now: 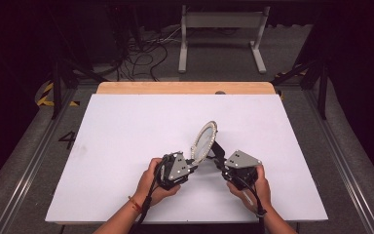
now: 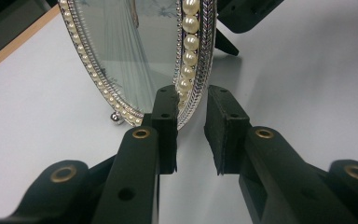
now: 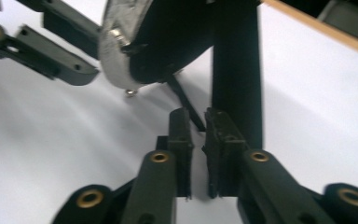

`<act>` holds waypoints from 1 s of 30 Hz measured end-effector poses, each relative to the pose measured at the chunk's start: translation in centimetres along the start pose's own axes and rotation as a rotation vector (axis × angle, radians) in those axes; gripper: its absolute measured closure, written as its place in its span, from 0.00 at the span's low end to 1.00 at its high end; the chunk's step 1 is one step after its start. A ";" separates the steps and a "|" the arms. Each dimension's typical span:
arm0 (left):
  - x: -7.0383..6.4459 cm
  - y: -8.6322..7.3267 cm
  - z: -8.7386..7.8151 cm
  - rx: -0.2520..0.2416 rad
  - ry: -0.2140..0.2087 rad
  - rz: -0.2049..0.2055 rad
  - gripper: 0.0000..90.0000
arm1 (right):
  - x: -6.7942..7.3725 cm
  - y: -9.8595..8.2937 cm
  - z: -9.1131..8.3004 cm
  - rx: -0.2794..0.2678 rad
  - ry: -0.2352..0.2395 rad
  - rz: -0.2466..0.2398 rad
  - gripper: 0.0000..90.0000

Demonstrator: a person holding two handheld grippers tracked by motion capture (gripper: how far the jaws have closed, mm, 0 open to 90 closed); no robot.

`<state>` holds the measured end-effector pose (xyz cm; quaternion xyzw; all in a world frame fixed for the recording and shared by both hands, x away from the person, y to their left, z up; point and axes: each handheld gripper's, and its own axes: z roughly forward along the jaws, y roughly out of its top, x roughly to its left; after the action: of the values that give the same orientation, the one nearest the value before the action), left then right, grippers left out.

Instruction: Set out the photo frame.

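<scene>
- On my left the white table (image 1: 126, 146) runs wide and bare out to its left edge, so there is plenty of open surface on that side; the near edge sits just below the person's wrists.
- My left gripper (image 1: 191, 168) lies low beside the oval mirror (image 1: 203, 141). In the left gripper view its jaws stand apart, with the pearl-trimmed rim (image 2: 186, 79) of the mirror between them; the left pad touches or nearly touches the rim, while the right pad is clear of it.
- The mirror stands tilted near the middle of the table, toward the near side, between my two grippers. Its top is cut off in the left gripper view, and one small ball foot (image 2: 115, 117) shows at its base.
- My right gripper (image 1: 219, 163) comes in from behind the mirror. In the right gripper view its jaws are almost together around the thin black strut (image 3: 186, 105) of the mirror's back stand; I cannot tell whether they truly pinch it, since that view is blurred.
- The mirror's dark back (image 3: 168, 42) is cut off at the top there.
- To the right, bare table continues to the right edge; a wooden strip (image 1: 185, 87) borders the far edge.
</scene>
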<state>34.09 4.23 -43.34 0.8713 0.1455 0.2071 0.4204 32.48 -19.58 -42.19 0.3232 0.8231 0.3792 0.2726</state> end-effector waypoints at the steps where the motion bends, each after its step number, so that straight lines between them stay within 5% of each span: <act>1: 0.1 0.0 0.1 0.002 -0.002 0.000 0.82 | -0.1 0.0 0.0 0.000 -0.015 0.000 0.83; 10: 0.6 -0.7 1.5 0.040 -0.024 -0.027 0.85 | -1.0 -0.6 1.0 0.026 -0.040 0.053 0.69; 20: 0.5 -0.7 1.5 0.043 -0.024 -0.027 0.85 | -0.9 -0.9 3.2 0.051 -0.062 0.061 0.61; 30: 0.0 -0.5 1.5 0.037 -0.023 -0.033 0.85 | -1.5 -0.4 3.8 0.027 -0.068 0.080 0.65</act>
<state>34.80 3.47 -44.58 0.8788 0.1585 0.1873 0.4093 35.93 -19.18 -44.39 0.3724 0.8046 0.3676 0.2808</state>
